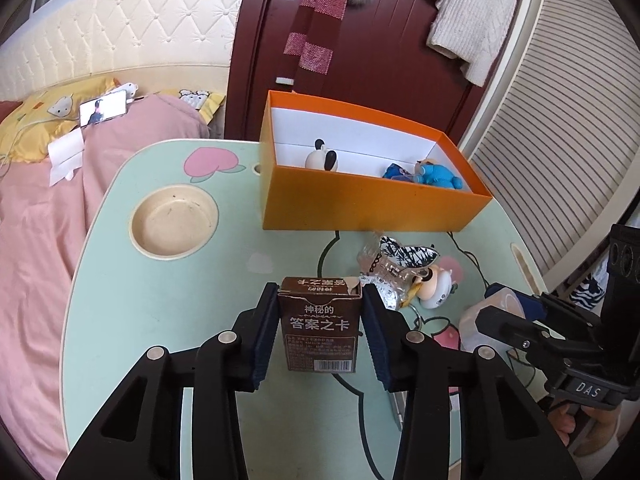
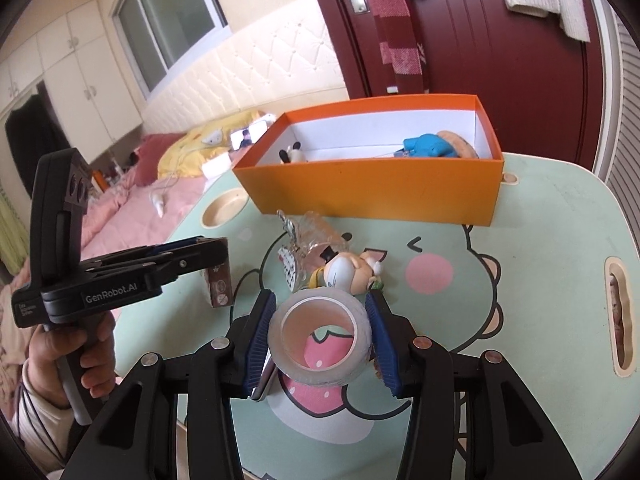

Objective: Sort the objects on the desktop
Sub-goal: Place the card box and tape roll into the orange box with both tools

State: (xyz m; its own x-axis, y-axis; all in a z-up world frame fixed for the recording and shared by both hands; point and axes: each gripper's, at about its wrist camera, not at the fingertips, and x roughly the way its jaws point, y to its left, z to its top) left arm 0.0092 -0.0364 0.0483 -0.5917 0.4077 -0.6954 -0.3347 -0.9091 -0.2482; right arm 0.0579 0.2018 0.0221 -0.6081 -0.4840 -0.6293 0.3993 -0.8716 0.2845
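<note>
On the green table (image 1: 168, 304), left gripper (image 1: 320, 320) jaws clamp a brown card box (image 1: 320, 326) — right gripper (image 2: 320, 336) jaws a tape roll (image 2: 320, 340)

The orange box (image 1: 372, 204) wall hides the lower halves of the toys (image 1: 434, 174) inside.

Green table (image 1: 160, 280): orange box (image 1: 372, 208), figurine (image 2: 352, 272), plastic wrapper (image 1: 384, 264).
</note>
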